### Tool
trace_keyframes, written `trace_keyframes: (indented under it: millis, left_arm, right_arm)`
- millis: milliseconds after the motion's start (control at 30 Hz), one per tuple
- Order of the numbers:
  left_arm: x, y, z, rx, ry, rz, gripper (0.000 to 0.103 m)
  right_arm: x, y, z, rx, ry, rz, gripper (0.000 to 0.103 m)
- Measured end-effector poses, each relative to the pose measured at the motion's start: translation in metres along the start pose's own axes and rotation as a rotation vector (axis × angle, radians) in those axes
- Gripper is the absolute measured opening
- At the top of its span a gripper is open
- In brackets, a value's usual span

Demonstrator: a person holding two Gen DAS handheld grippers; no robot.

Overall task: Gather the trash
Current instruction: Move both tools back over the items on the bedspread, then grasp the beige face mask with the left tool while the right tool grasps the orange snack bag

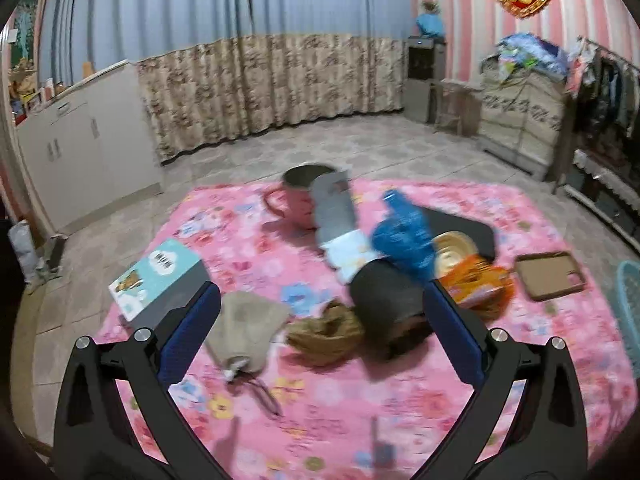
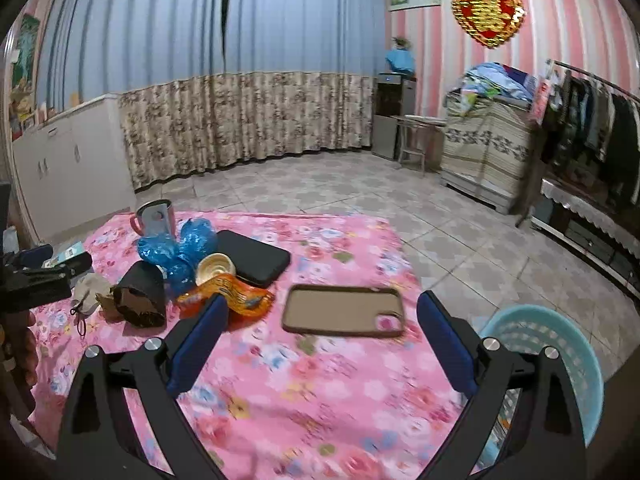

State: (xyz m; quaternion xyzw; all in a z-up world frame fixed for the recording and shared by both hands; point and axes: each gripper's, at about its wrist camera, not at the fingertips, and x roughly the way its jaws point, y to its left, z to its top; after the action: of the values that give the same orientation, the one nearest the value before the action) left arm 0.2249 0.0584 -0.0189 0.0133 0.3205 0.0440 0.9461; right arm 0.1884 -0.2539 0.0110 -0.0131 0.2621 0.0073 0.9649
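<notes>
A pink flowered table point(image 1: 320, 420) holds litter: a crumpled brown paper point(image 1: 324, 330), a black paper cup on its side point(image 1: 386, 300), a blue plastic bag point(image 1: 404, 236), an orange snack wrapper point(image 1: 480, 284) and a round lid point(image 1: 454, 250). My left gripper point(image 1: 322, 318) is open and empty above the brown paper and cup. My right gripper point(image 2: 322, 320) is open and empty above a brown phone case point(image 2: 344, 312). The cup point(image 2: 140, 296), blue bag point(image 2: 180, 248) and wrapper point(image 2: 236, 294) lie to its left. A light blue basket point(image 2: 548, 340) stands at the table's right edge.
A pink mug point(image 1: 298, 196), a grey-white packet point(image 1: 334, 216), a teal box point(image 1: 160, 276), a beige drawstring pouch point(image 1: 244, 328) and a black case point(image 2: 254, 258) are also on the table. The left gripper shows at the left edge of the right wrist view point(image 2: 36, 280). Tiled floor lies beyond.
</notes>
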Motion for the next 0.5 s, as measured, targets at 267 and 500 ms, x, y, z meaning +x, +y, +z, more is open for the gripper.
trace_keyframes:
  millis: [267, 500]
  left_arm:
    - [0.044, 0.044, -0.011, -0.083, 0.108, 0.051, 0.097]
    - [0.081, 0.068, -0.025, -0.156, 0.215, 0.05, 0.088]
  right_arm:
    - [0.056, 0.018, -0.008, 0.011, 0.069, 0.034, 0.093]
    - [0.065, 0.024, -0.022, -0.067, 0.086, -0.001, 0.093]
